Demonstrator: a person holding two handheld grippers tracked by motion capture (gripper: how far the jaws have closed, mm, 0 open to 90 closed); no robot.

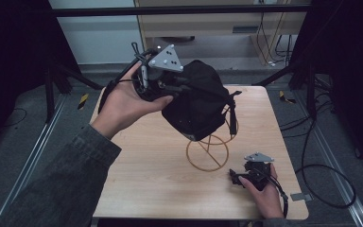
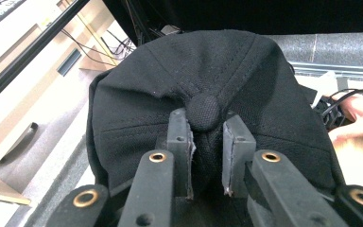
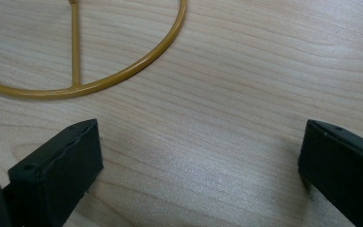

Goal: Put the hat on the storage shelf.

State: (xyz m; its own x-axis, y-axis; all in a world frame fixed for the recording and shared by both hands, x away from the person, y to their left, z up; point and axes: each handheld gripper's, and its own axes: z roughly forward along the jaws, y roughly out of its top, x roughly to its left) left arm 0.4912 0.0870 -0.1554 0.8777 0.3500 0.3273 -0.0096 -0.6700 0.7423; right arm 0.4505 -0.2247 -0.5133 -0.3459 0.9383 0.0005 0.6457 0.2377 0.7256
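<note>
Two grippers show in the high view, one in each hand, above a light wooden table [image 1: 146, 189]. The left gripper [image 1: 170, 87] is raised over the table's far half and pinches one black cap [image 1: 196, 99] by its crown; the cap hangs over a single yellow wire stand [image 1: 208, 151], whose round base rests on the table near the middle. Whether the cap touches the stand cannot be told from here. The right gripper [image 1: 236, 178] lies low near the table's right front corner, just beside the stand's base.

In the left gripper view, the left gripper [image 2: 205, 142] has its two jaws drawn close together, clamping a fold of the cap [image 2: 179, 71] just below the cloth button [image 2: 203, 112] on top. A hand [image 2: 359, 116] shows at the right edge.

In the right gripper view, the right gripper [image 3: 198, 156] has its two jaws spread wide with bare tabletop [image 3: 241, 71] between them, holding nothing. One arc of the stand's base ring [image 3: 137, 68] with a straight spoke lies ahead at the upper left.
</note>
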